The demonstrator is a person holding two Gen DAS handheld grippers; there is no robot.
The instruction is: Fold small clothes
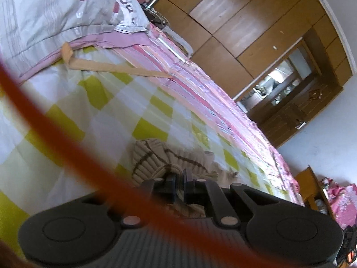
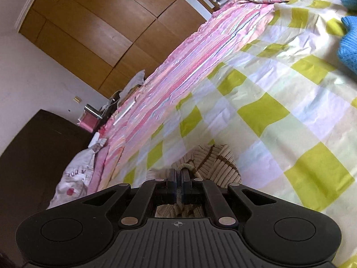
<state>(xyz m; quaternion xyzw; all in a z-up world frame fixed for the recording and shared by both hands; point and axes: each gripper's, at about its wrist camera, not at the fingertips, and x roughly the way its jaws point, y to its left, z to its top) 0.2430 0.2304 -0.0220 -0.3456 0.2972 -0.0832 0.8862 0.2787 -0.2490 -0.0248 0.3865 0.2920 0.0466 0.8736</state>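
A beige ribbed knit garment [image 1: 154, 156] with brown lines lies bunched on the yellow-and-white checked bedspread [image 1: 93, 116]. My left gripper [image 1: 178, 178] is shut on a fold of the garment's edge, low in the left wrist view. In the right wrist view my right gripper [image 2: 179, 178] is shut on another edge of the same knit garment [image 2: 218, 163], a thick hem showing between its pads. The fabric hangs just ahead of both sets of fingers, over the checked bedspread [image 2: 279, 111].
A blurred red cord [image 1: 55, 120] crosses the left wrist view. A beige strip [image 1: 111, 67] lies on the bed near a grey pillow [image 1: 55, 11]. Blue knitwear [image 2: 349, 42] sits at the right. Pink striped bedding [image 2: 178, 73] runs along the bed's far side, wooden wardrobes [image 1: 245, 33] beyond.
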